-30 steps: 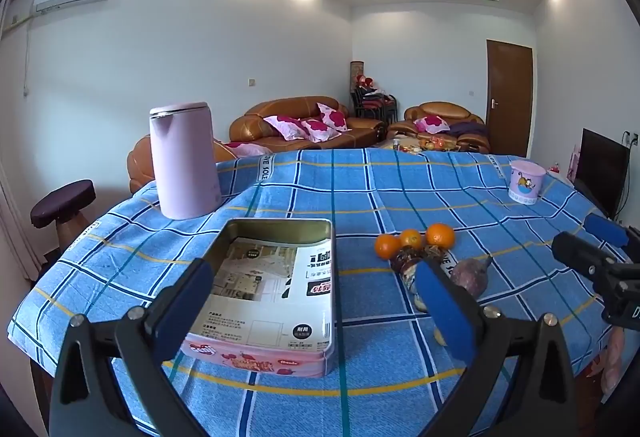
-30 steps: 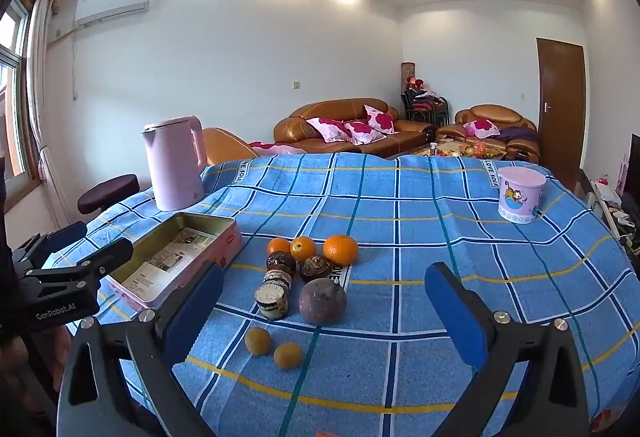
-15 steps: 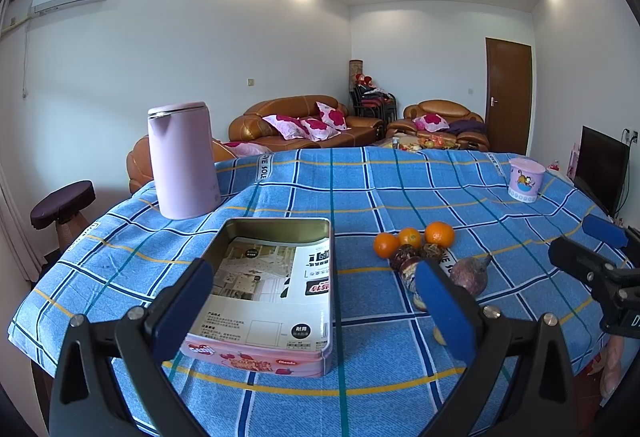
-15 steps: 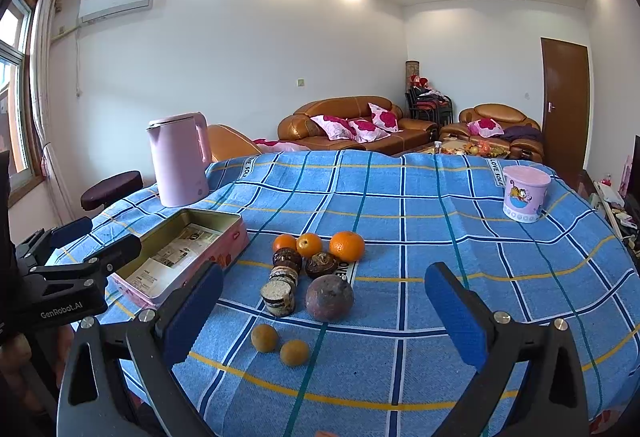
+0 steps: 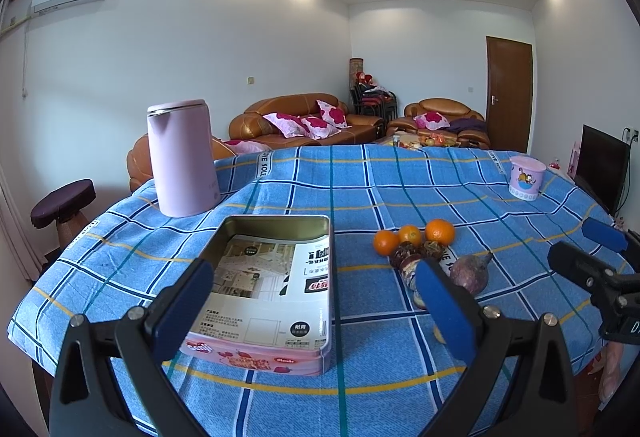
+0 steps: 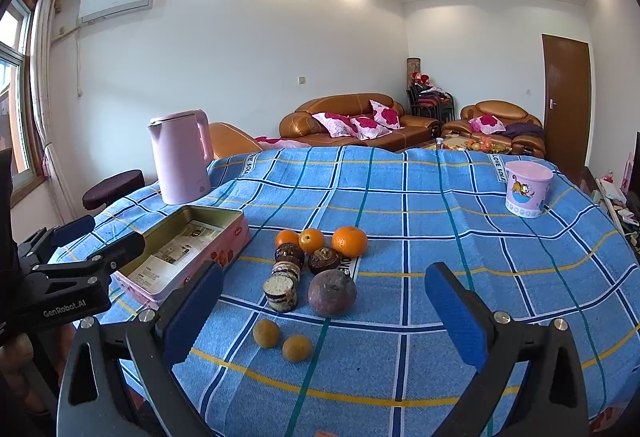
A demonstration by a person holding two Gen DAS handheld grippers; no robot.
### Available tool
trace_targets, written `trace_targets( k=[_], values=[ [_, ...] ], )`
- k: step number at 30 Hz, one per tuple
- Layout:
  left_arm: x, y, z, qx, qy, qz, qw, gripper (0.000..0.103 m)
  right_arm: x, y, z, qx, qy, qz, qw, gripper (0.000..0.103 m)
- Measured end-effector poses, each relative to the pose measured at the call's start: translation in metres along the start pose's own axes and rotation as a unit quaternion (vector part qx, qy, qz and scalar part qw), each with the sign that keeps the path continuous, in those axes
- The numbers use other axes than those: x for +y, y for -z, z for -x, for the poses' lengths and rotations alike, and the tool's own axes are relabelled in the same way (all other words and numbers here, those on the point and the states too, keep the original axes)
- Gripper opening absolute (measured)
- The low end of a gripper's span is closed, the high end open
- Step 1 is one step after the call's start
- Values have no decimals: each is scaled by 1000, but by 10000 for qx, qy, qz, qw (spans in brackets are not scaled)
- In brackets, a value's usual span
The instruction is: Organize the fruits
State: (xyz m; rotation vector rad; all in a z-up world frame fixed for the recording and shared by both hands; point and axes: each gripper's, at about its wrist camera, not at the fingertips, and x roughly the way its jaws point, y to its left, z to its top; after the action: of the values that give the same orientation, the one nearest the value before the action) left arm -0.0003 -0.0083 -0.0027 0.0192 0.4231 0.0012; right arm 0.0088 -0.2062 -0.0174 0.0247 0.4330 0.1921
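- Nothing among the fruit has shifted over the last second; only the right tool (image 6: 322,311) has crept a little nearer the pile, which sits slightly larger and higher between its blue pads than before.
- Three oranges (image 6: 349,241) lie in a row at the far side of the cluster, with two dark, rough-skinned fruits (image 6: 323,260) just in front of them.
- Nearer still are a stubby cut-ended piece (image 6: 281,292) and a round purplish fruit (image 6: 332,293) side by side, then two small yellowish fruits (image 6: 297,347) closest to the edge.
- All of it rests on the blue checked cloth of the surface (image 6: 460,237); none is in the tin yet.
- To the left of the pile sits the open pink tin (image 5: 276,277), holding only a printed paper sheet.
- Right tool: jaws spread wide, nothing between them, hovering above the near edge and facing the fruit.
- Left tool (image 5: 312,309): likewise wide open and empty, poised over the tin's near end.
- My read is that sorting has not begun; the right side looks to be lining up a first pick.
- Farther off stand a pink kettle (image 5: 182,159) and a pink cartoon cup (image 6: 527,189), well apart from the fruit.
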Motion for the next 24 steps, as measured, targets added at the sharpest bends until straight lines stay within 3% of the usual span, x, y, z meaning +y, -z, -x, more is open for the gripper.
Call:
trace_targets(
  k=[24],
  values=[
    [-2,6,-7,77,-29,15,10000,103,1,6,-5,125,-25,-4,9999,102]
  ],
)
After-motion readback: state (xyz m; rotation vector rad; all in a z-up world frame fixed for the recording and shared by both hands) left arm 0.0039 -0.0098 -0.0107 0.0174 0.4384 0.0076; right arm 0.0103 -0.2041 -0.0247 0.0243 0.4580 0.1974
